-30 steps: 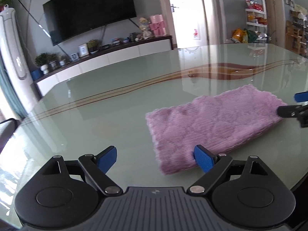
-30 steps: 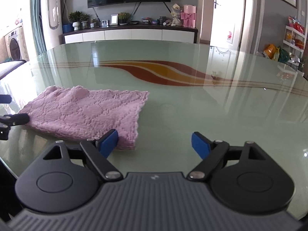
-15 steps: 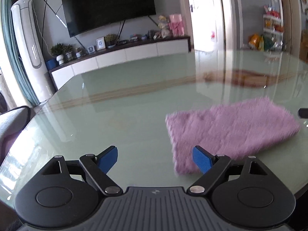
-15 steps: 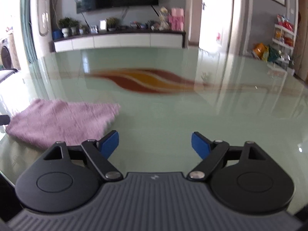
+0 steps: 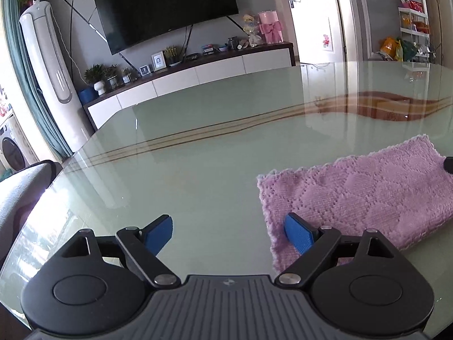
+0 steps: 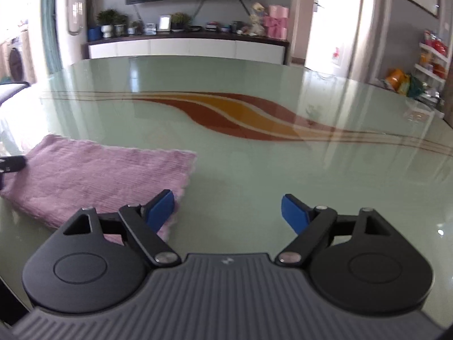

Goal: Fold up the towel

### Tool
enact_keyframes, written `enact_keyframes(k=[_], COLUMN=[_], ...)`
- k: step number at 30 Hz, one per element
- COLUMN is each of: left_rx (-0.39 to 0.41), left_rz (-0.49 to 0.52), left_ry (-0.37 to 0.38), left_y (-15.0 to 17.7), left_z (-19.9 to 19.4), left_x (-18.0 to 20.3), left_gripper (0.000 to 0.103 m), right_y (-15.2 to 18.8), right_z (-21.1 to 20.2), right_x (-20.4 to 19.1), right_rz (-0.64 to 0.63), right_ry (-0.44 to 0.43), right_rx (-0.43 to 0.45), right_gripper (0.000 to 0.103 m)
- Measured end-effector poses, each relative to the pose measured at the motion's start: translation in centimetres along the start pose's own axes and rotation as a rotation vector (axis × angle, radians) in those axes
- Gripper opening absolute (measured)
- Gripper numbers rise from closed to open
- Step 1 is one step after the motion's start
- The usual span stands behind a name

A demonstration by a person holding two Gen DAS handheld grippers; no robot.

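left wrist view: both my tools, left tool (image 5: 228,233) and right tool (image 6: 228,209), have backed off spread and empty; towel (image 5: 354,198) lies folded on the tabletop (image 5: 198,170), so folding looks finished.

It was a home living room: a wall-mounted television (image 5: 167,8) hung above a long white cabinet (image 5: 192,78) carrying potted plants (image 5: 96,75), photo frames (image 5: 158,61) and a pink gift box (image 5: 271,27), with a standing air conditioner (image 5: 46,53) left of the cabinet.

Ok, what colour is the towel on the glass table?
Pinkish purple, with a raised diamond weave; the towel shows best in the left wrist view.
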State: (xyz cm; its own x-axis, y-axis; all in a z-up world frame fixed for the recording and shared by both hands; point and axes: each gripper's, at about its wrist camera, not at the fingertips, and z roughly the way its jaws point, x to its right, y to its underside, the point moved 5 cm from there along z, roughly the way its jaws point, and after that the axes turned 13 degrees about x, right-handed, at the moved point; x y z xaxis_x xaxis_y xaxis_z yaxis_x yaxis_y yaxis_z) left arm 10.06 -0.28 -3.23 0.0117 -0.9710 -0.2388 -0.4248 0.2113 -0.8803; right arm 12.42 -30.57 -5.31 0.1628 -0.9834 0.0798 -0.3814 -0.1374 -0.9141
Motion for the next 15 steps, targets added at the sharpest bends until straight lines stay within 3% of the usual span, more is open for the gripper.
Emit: enact_keyframes(k=[8, 15], left_rx=[0.01, 0.016], left_rz=[0.025, 0.02], left_ry=[-0.006, 0.004], left_y=[-0.3, -0.6], left_z=[0.4, -0.8], left_x=[0.5, 0.6], left_gripper=[0.088, 0.088], right_y=[0.1, -1.5], right_z=[-2.0, -1.2], right_x=[2.8, 1.1], right_rz=[0.067, -0.002], right_ry=[0.021, -0.164], right_rx=[0.038, 0.07], right_gripper=[0.082, 0.084])
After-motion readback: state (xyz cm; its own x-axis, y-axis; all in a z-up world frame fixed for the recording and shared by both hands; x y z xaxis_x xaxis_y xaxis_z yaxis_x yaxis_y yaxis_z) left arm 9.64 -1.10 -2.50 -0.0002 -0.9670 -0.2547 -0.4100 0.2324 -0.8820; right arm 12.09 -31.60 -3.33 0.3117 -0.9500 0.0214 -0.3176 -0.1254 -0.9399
